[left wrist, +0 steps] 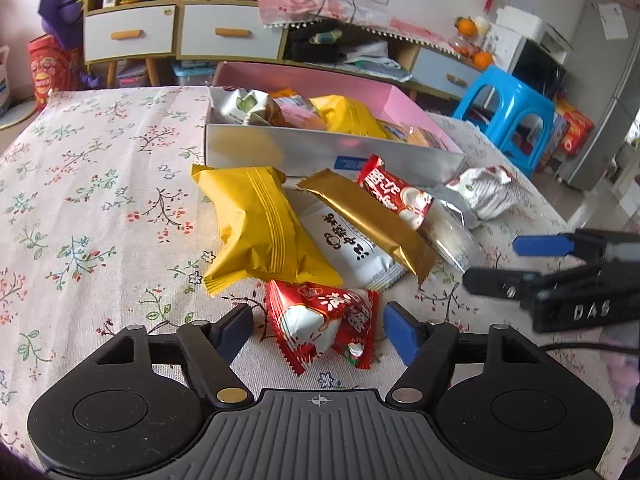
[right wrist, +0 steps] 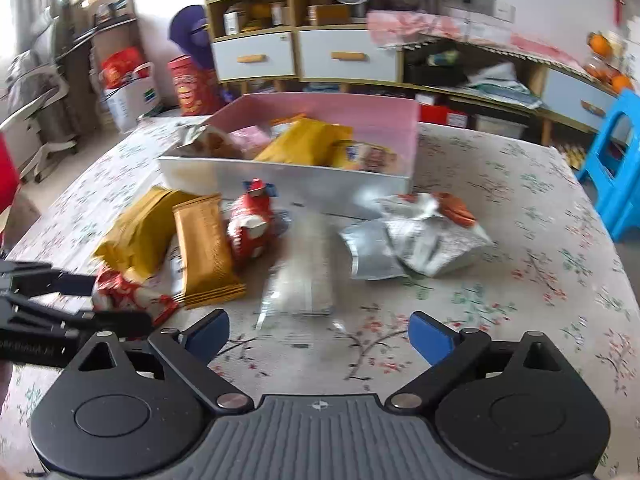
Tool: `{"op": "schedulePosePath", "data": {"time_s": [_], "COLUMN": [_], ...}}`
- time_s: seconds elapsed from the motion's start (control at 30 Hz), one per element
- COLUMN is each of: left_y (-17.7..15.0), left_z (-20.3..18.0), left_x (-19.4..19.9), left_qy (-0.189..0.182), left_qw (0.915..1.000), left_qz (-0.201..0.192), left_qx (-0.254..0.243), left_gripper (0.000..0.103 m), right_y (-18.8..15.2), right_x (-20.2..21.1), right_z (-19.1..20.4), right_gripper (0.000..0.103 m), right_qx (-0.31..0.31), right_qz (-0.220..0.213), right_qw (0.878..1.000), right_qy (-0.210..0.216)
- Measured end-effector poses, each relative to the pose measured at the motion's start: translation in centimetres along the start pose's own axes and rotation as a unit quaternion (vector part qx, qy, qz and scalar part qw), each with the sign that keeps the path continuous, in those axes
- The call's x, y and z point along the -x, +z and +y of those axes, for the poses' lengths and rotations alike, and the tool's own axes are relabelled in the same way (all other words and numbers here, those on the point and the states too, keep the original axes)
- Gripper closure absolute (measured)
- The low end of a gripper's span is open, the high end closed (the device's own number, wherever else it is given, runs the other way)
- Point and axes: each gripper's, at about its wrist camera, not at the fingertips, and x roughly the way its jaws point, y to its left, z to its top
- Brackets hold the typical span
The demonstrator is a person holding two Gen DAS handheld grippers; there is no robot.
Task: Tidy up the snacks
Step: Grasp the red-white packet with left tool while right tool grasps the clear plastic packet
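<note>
Only the left wrist view shows the printed faces of the wrappers: the red-and-white triangular snack packet lies between the spread fingers of the left gripper, untouched by either blue pad. The right wrist view alone shows the clear plastic snack sleeve plainly, flat on the cloth just ahead of the right gripper, whose fingers stand wide apart around nothing. Taking the open silver-and-pink cardboard box as landmark, the loose snacks lie in front of its silver wall: from the left, a large yellow pillow pack, a white packet with black print, a gold foil bar, a second red-and-white packet, and a crumpled silver-white bag off the box's right corner. That makes seven loose pieces, two red; inside the box perhaps five more, though they overlap. The floral tablecloth covers the table; behind the box stand white-drawered wooden cabinets and, to its right, one blue plastic stool.
</note>
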Motion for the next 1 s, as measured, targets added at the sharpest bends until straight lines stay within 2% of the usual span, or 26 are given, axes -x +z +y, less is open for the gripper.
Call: {"op": "schedulePosePath", "data": {"time_s": [0.13, 0.2, 0.33, 0.4, 0.47, 0.53, 0.67, 0.87, 1.0], "left_y": [0.1, 0.2, 0.2, 0.3, 0.3, 0.3, 0.5, 0.4, 0.3], "left_z": [0.6, 0.9, 1.2, 1.2, 1.3, 1.4, 1.5, 1.8, 1.4], "left_x": [0.1, 0.1, 0.1, 0.1, 0.1, 0.1, 0.2, 0.7, 0.9], "left_qy": [-0.005, -0.008, -0.013, -0.01, -0.01, -0.012, -0.015, -0.021, -0.034], "left_qw": [0.9997, 0.9995, 0.9991, 0.9993, 0.9992, 0.9992, 0.999, 0.9986, 0.9981], "left_qz": [-0.004, -0.005, -0.004, -0.002, -0.001, 0.001, 0.012, 0.033, 0.051], "left_qx": [0.022, 0.031, 0.041, 0.037, 0.038, 0.039, 0.04, 0.034, 0.004], "left_gripper": [0.042, 0.044, 0.054, 0.06, 0.062, 0.066, 0.067, 0.067, 0.067], "right_y": [0.0, 0.2, 0.6, 0.7, 0.8, 0.8, 0.8, 0.4, 0.2], "right_x": [-0.4, -0.7, -1.2, -1.5, -1.8, -2.0, -1.9, -0.8, -0.1], "right_z": [0.6, 0.7, 0.6, 0.4, 0.2, 0.0, -0.1, -0.2, -0.7], "right_gripper": [0.023, 0.032, 0.046, 0.06, 0.066, 0.067, 0.071, 0.072, 0.069], "right_qx": [0.014, 0.014, 0.007, 0.007, 0.004, -0.001, 0.0, 0.002, -0.011], "right_qz": [0.0, 0.001, 0.002, 0.005, 0.008, 0.009, 0.014, 0.058, 0.085], "right_qw": [1.0, 1.0, 1.0, 1.0, 1.0, 1.0, 1.0, 0.998, 0.996], "right_qy": [0.007, 0.007, 0.003, 0.0, -0.002, -0.003, 0.003, -0.009, 0.007]}}
